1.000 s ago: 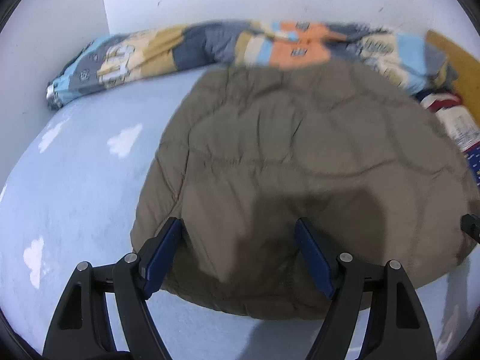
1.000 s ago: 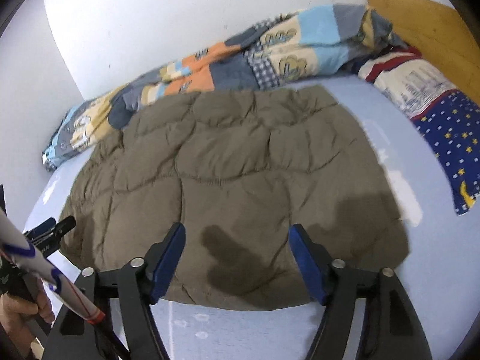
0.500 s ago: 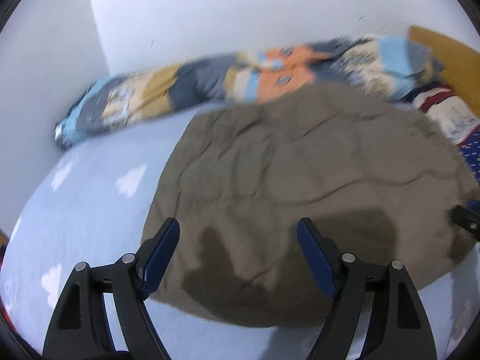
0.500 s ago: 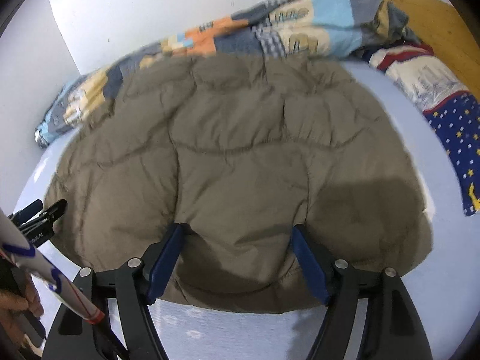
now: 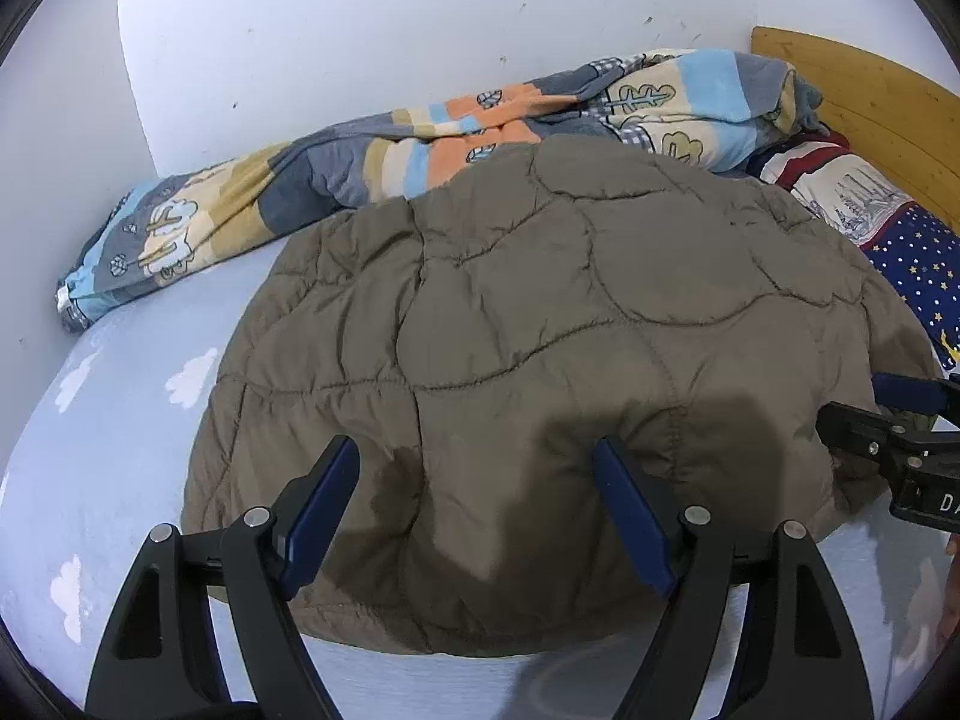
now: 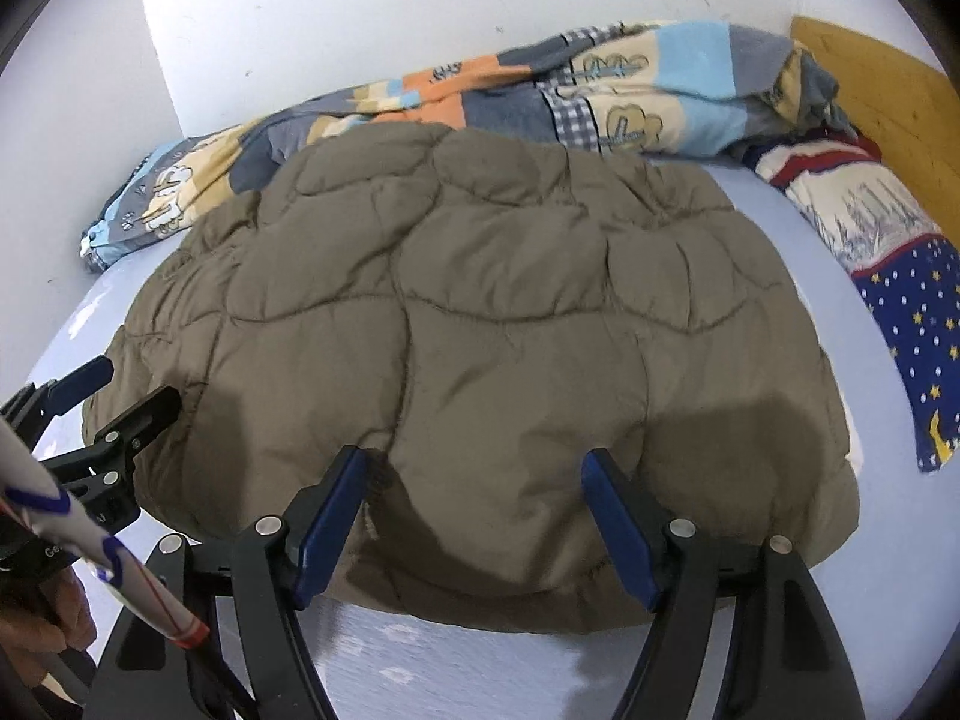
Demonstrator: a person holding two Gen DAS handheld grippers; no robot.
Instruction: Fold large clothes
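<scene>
An olive-brown quilted jacket (image 5: 540,324) (image 6: 480,312) lies spread as a rounded heap on the light blue bed sheet (image 5: 108,432). My left gripper (image 5: 474,450) is open over the jacket's near hem, toward its left side, its blue pads (image 5: 318,504) wide apart with flat fabric between them. My right gripper (image 6: 474,459) is open too, its fingers resting on the near hem further right, where padded fabric bulges up between them. Each gripper also shows in the other's view: the right gripper (image 5: 888,414) at the jacket's right edge, the left gripper (image 6: 129,387) at its left edge.
A patchwork quilt (image 5: 420,138) is bunched along the white wall behind the jacket. A pillow (image 6: 888,276) with stars and stripes lies at the right by the wooden headboard (image 5: 864,90). A hand (image 6: 36,630) and a white striped rod (image 6: 90,540) show at lower left.
The left gripper drew back off the hem, shifted sideways and now sits over it again. The right gripper's fingers came down onto the jacket's near edge. The jacket has stayed where it was.
</scene>
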